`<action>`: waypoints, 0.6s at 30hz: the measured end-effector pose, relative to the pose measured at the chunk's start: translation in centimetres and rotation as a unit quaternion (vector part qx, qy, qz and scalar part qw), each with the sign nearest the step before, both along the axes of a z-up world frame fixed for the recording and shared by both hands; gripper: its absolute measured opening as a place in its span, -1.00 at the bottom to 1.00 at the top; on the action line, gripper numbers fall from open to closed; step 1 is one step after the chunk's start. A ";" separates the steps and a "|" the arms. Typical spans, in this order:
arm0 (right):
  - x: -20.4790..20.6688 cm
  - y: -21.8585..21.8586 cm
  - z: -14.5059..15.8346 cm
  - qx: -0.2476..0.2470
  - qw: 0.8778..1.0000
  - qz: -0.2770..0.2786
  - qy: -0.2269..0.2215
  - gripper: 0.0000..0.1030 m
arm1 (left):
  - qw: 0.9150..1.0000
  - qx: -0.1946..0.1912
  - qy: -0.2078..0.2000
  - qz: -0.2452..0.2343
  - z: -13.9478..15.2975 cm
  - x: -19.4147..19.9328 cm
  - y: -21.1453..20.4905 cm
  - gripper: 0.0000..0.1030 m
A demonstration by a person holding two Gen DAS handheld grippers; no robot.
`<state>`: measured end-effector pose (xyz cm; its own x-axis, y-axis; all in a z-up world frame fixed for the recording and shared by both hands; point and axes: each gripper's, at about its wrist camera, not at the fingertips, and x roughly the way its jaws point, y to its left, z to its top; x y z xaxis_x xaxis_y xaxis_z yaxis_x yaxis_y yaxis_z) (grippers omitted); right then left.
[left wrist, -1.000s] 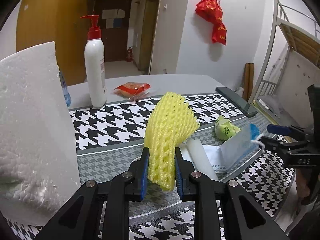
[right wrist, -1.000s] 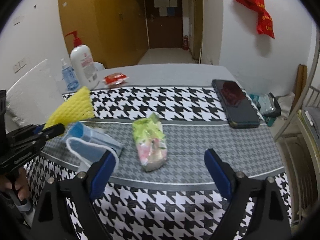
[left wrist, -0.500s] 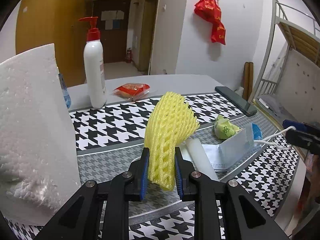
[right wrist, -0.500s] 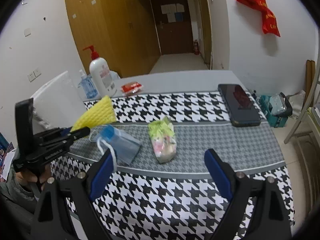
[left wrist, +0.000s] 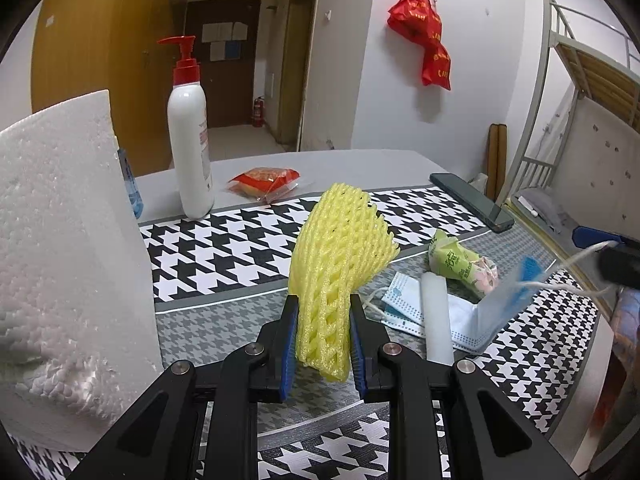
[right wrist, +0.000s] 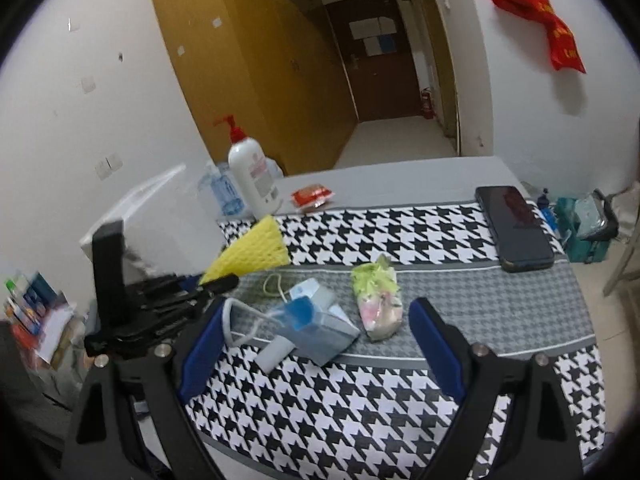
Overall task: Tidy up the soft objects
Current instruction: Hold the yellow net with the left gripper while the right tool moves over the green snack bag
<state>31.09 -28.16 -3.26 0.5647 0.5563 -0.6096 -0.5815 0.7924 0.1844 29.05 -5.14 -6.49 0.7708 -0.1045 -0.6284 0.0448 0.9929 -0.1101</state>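
Foam net (left wrist: 340,264) | light, springy, crushable | left gripper (left wrist: 323,344) clamped on lower end | right gripper (right wrist: 316,344) jaws apart, nothing held

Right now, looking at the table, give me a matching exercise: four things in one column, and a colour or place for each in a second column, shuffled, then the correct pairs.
Things:
1. foam net
2. pump bottle
3. phone
4. face mask

Descriptions:
A. white with a red pump, standing upright at the back of the table
B. yellow, clamped between the left gripper pads
C. light blue, lying in front of the open right gripper
D. dark, lying flat at the table's right edge

Pairs: 1-B, 2-A, 3-D, 4-C
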 end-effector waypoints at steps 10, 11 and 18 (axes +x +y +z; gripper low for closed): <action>-1.1 4.0 -0.8 0.018 0.996 0.080 0.021 0.78 | 1.000 -0.004 0.005 0.003 -0.2 0.3 0.1 -0.53; -1.3 4.2 -0.6 0.017 0.996 0.082 0.013 0.78 | 1.000 -0.004 0.005 0.004 -0.2 0.3 0.1 -0.53; 0.6 2.0 1.3 0.027 0.999 0.007 -0.018 0.78 | 1.000 -0.006 0.003 0.005 -0.1 0.1 0.1 -0.53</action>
<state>31.64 -26.16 -1.97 0.5780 0.5954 -0.5580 -0.5987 0.7741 0.2059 29.17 -5.00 -6.62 0.7680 -0.1050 -0.6317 0.0348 0.9918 -0.1226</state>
